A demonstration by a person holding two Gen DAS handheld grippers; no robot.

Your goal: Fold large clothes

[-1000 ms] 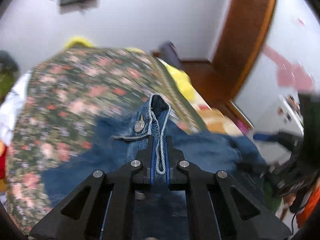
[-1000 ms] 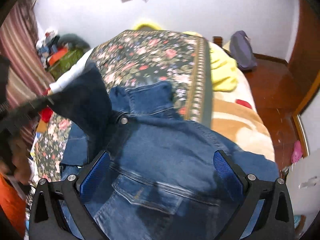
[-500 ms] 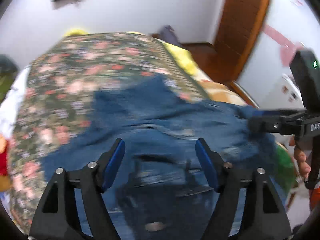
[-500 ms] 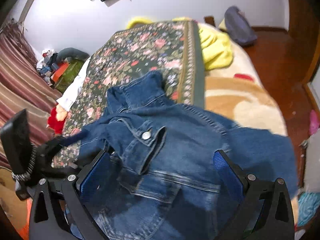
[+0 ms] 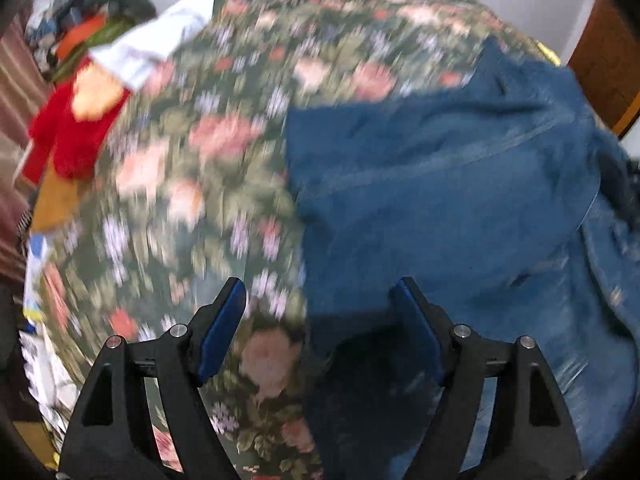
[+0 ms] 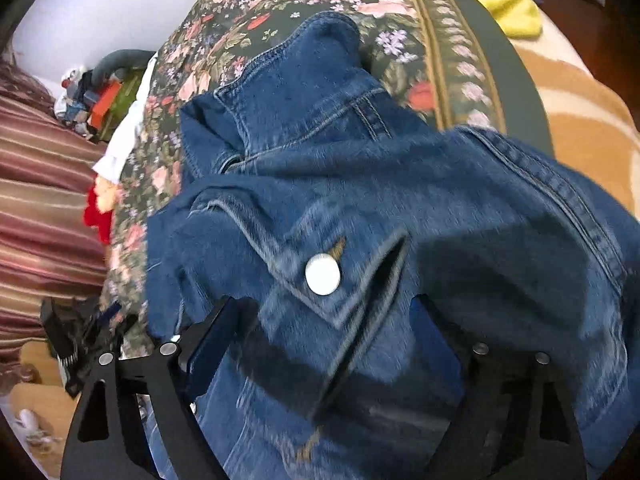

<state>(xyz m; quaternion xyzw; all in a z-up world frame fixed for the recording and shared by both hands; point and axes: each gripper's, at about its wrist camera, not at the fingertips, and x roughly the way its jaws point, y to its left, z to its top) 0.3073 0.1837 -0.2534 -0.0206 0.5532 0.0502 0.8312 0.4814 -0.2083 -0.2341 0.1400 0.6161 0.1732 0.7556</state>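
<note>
Denim jacket (image 6: pixel 360 184) lies rumpled on the floral bedspread (image 5: pixel 192 152), collar toward the far end. Step in hand: picking new grip points for the next fold. Left tool (image 5: pixel 316 320) is wide, empty, straddling the jacket's left edge. Right tool (image 6: pixel 324 332) is closing around a bunched pocket flap with button (image 6: pixel 322 273); pads probably not pressing yet, view is blurred. Next: both need firm bites on edge fabric before lifting.
</note>
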